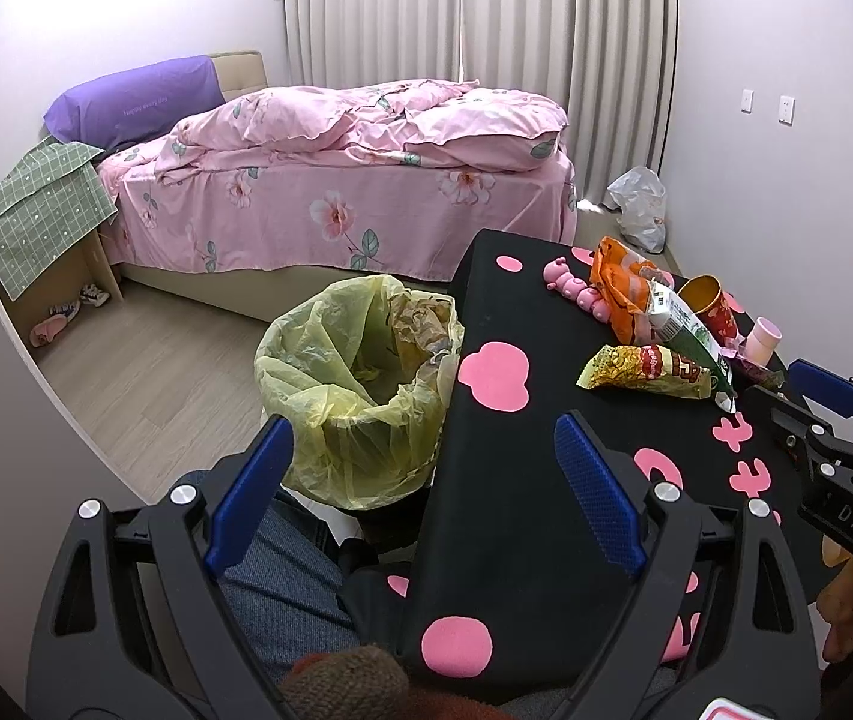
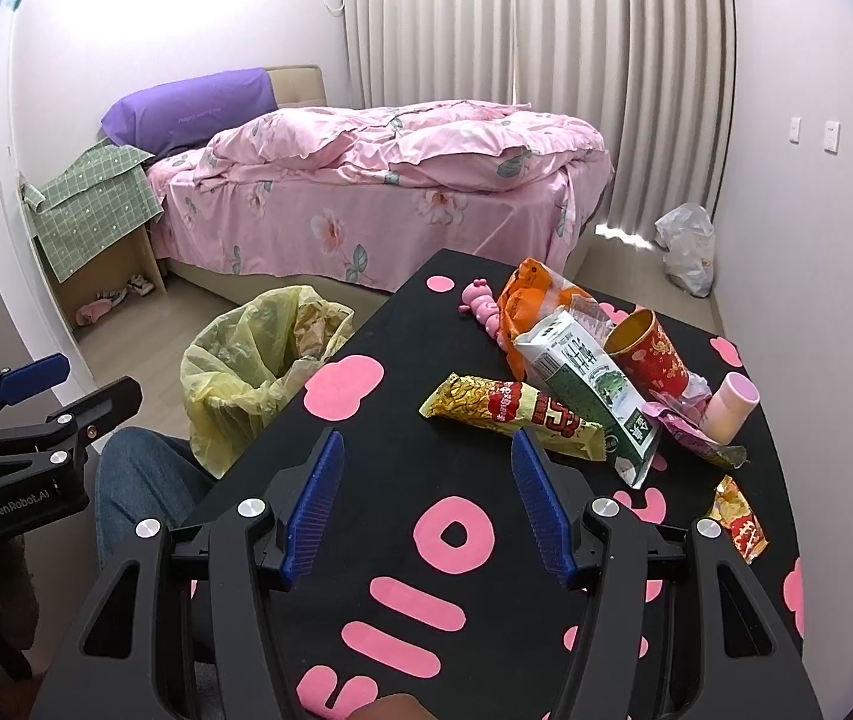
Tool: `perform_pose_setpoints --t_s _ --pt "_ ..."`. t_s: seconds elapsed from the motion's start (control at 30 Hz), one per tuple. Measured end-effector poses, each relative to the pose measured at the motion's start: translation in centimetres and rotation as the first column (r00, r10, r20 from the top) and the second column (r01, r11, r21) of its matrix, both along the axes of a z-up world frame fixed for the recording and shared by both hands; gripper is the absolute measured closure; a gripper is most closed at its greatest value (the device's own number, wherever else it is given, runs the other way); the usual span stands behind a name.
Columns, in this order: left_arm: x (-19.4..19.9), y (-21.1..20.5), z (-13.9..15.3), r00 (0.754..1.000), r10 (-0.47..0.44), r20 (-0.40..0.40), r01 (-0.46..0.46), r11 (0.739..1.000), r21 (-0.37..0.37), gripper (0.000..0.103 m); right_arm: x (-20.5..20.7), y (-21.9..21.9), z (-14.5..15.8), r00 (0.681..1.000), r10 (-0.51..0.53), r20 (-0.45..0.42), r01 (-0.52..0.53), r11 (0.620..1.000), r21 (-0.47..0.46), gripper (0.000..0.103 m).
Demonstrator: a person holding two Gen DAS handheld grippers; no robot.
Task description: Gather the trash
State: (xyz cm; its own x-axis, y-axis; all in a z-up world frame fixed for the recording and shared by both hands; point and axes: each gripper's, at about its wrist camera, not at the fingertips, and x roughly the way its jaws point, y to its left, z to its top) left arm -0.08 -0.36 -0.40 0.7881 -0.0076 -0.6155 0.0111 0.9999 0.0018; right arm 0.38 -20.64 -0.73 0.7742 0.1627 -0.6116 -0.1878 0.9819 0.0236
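Observation:
Trash lies on a black table with pink shapes (image 2: pixel 402 468): a yellow snack wrapper (image 2: pixel 510 414), a green-white milk carton (image 2: pixel 594 384), an orange bag (image 2: pixel 525 294), a red paper cup (image 2: pixel 654 354), a small wrapper (image 2: pixel 738 519). A bin lined with a yellow bag (image 1: pixel 360 378) stands on the floor left of the table. My left gripper (image 1: pixel 426 450) is open and empty, above the table's left edge beside the bin. My right gripper (image 2: pixel 426 456) is open and empty, just short of the yellow wrapper.
A pink toy caterpillar (image 2: pixel 483 309) and a pink cup (image 2: pixel 732 408) sit among the trash. A bed with pink bedding (image 2: pixel 378 192) stands behind. A white plastic bag (image 2: pixel 687 246) lies on the floor by the curtain. My leg in jeans (image 1: pixel 282 576) is beside the table.

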Motion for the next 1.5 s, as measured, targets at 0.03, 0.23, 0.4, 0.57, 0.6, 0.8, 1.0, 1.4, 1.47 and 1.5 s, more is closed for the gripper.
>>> perform_pose_setpoints --t_s 0.03,0.23,0.4,0.57,0.6,0.8,1.0,1.4,1.47,1.5 --pt "-0.03 -0.03 0.02 1.000 -0.001 0.002 0.001 1.000 0.001 0.018 0.01 -0.01 -0.02 1.000 0.000 0.000 0.000 1.000 0.000 0.048" --pt "-0.03 -0.05 0.07 1.000 -0.001 0.003 0.001 1.000 0.001 0.018 -0.02 0.03 0.01 1.000 0.001 0.000 -0.001 1.000 0.000 0.048" --pt "0.07 -0.12 -0.01 1.000 0.001 0.004 -0.001 1.000 0.000 0.018 -0.05 0.01 0.05 1.000 0.000 0.000 0.000 1.000 0.001 0.048" --pt "0.08 -0.07 0.29 1.000 -0.001 0.003 0.001 1.000 -0.001 0.018 -0.08 -0.05 0.08 1.000 -0.001 -0.001 0.001 1.000 0.001 0.048" --pt "0.11 -0.11 0.31 1.000 -0.001 0.004 0.001 1.000 0.000 0.018 -0.08 -0.06 0.09 1.000 0.000 -0.001 0.000 1.000 0.002 0.048" --pt "-0.04 0.01 0.24 1.000 -0.001 0.005 0.001 1.000 -0.001 0.018 -0.11 -0.13 0.11 1.000 0.001 0.000 -0.001 1.000 0.001 0.048" --pt "-0.03 0.00 0.24 1.000 -0.001 0.005 0.001 1.000 -0.001 0.018 -0.12 -0.15 0.11 1.000 0.000 0.000 0.000 1.000 0.002 0.048" --pt "-0.05 0.00 0.24 1.000 0.000 0.005 0.000 1.000 -0.001 0.018 -0.11 -0.18 0.07 1.000 -0.001 0.000 0.001 1.000 0.002 0.048" --pt "-0.06 -0.01 0.23 1.000 0.000 0.005 0.000 1.000 -0.001 0.018 -0.11 -0.19 0.06 1.000 0.000 0.000 0.000 1.000 0.003 0.048" --pt "-0.07 0.00 0.23 1.000 0.000 0.005 0.000 1.000 -0.001 0.018 -0.11 -0.19 0.07 1.000 0.000 0.000 0.000 1.000 0.003 0.048"
